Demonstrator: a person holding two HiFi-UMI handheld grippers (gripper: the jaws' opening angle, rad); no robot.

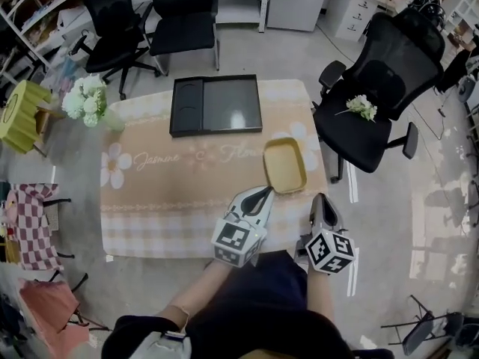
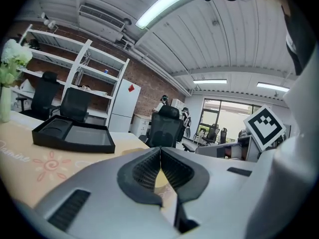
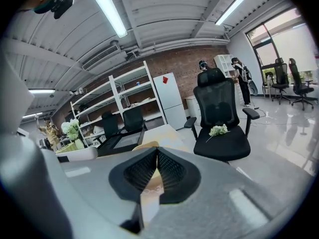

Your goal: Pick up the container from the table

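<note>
A shallow yellow container (image 1: 284, 164) lies empty on the beige flowered tablecloth (image 1: 172, 193), near the table's right edge. My left gripper (image 1: 265, 191) is shut with nothing in it, its tips just short of the container's near left corner. My right gripper (image 1: 319, 199) is also shut and empty, hanging beyond the table's near right corner, a little right of the container. In the left gripper view the jaws (image 2: 160, 151) meet tip to tip, with the container's yellow showing behind them. The right gripper view shows closed jaws (image 3: 157, 151) and the container's rim (image 3: 142, 146) just past them.
A black tray (image 1: 215, 105) lies at the table's far side. White flowers in a vase (image 1: 88, 99) stand at the far left corner. A black office chair (image 1: 374, 103) with a small flower sprig stands right of the table. Two more chairs (image 1: 183, 13) stand behind it.
</note>
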